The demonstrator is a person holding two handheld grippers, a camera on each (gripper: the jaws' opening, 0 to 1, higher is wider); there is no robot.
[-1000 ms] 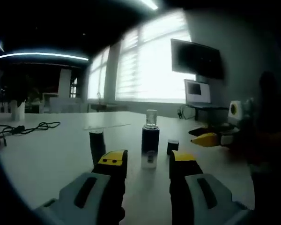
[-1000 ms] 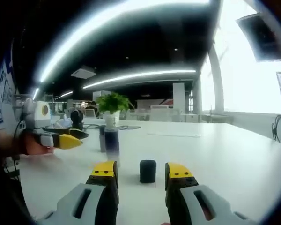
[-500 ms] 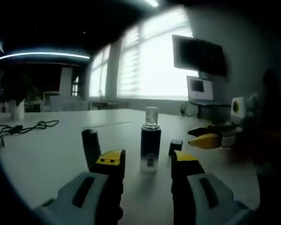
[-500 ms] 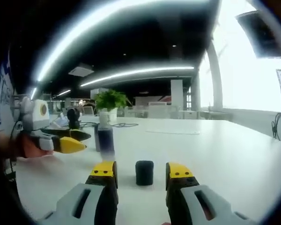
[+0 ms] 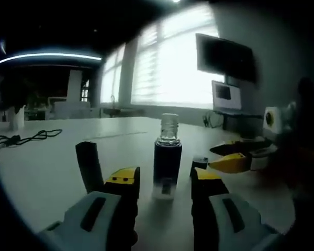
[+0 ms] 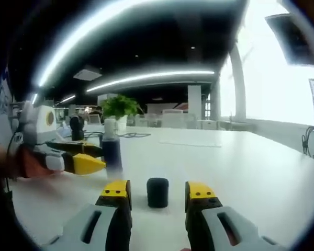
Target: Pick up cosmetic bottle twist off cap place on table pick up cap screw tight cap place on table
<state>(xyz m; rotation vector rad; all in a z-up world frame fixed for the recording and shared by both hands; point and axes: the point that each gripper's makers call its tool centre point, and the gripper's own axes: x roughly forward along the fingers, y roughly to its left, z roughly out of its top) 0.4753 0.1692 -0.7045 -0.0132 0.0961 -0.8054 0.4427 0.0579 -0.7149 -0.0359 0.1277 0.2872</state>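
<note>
Two closings at once, over the last second. Larger of them: left gripper [image 5: 165, 180] brought in on the cosmetic bottle [image 5: 166, 159], now standing between its jaws on the white counter [image 5: 47, 167], nearer and bigger in the left gripper view than before. Jaws wide apart, gripping nothing, not yet touching the glass. Smaller: right gripper [image 6: 158, 191] eased toward the cap [image 6: 157, 192], a short black cylinder sitting just ahead of its open, empty jaws. Likely meaning: cap already off and set down, pick-up of both parts next, screwing back on not yet begun. Bottle upright, dark body, clear base, bare clear threaded neck on top. Black stick-like item [image 5: 89, 167] leaning just left of the bottle, nature unclear. In the right gripper view, bottle [image 6: 112, 151] far left beside the left gripper [image 6: 81, 163].
</note>
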